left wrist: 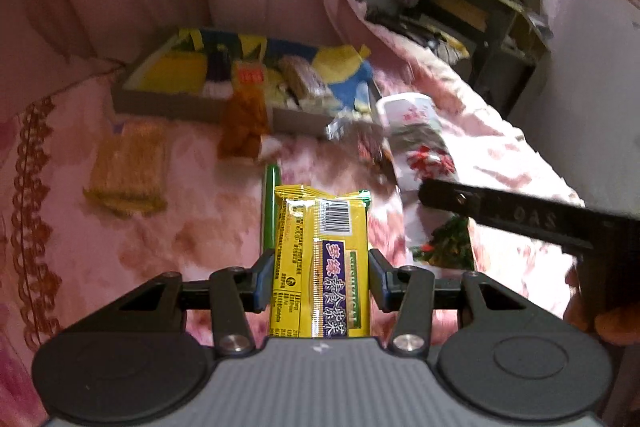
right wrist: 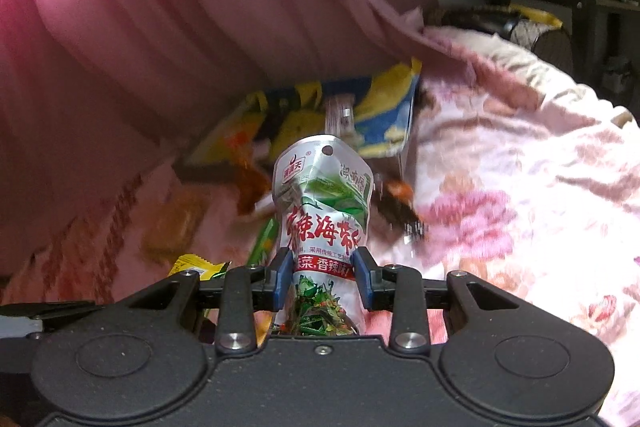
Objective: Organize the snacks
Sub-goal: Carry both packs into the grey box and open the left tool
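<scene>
Holding two packets at once, you are partway through sorting. Your left gripper has its fingers clamped on the yellow packet, and your right gripper has its fingers clamped on the white seaweed pouch, crumpling it at the waist. The cardboard tray at 12 o'clock in the left view already contains several snacks. Judged from this, both held packets remain to be placed. Loose on the bed are a tan cracker pack at 10 o'clock, an orange snack bag leaning on the tray's front wall, a green stick beside the yellow packet, and a dark foil wrapper at 1 o'clock. The orange bag partly blocks the tray's near edge; approach over it.
</scene>
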{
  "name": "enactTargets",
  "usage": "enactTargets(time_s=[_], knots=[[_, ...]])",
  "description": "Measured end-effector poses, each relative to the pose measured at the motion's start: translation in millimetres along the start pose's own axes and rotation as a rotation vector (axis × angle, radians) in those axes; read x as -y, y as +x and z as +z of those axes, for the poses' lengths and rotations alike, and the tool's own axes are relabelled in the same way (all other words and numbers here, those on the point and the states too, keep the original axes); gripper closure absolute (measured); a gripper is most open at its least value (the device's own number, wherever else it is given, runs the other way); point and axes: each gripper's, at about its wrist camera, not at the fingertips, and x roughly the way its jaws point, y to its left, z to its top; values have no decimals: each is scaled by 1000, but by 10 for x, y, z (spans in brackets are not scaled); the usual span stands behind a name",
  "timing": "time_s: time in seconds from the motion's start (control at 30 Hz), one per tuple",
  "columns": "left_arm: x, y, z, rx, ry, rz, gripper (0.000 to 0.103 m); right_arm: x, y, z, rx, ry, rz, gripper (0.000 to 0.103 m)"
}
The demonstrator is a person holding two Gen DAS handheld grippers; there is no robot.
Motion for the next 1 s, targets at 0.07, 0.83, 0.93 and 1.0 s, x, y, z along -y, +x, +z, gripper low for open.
enactTargets(time_s=[0.07, 0.83, 0.93, 1.0], knots=[[-9, -3, 150, 23, -7, 0, 52, 3, 1, 67, 37, 3, 3, 68], [-378, 1303, 2178, 157, -86, 139, 52, 316, 1446, 1157, 268, -6, -52, 67], [-491, 1530, 2245, 122, -111, 162, 52, 366, 1642, 1166, 236, 8, -62, 67], [-545, 1644, 2248, 96, -107, 182, 52, 402, 1774, 1182, 219, 21, -66, 67]])
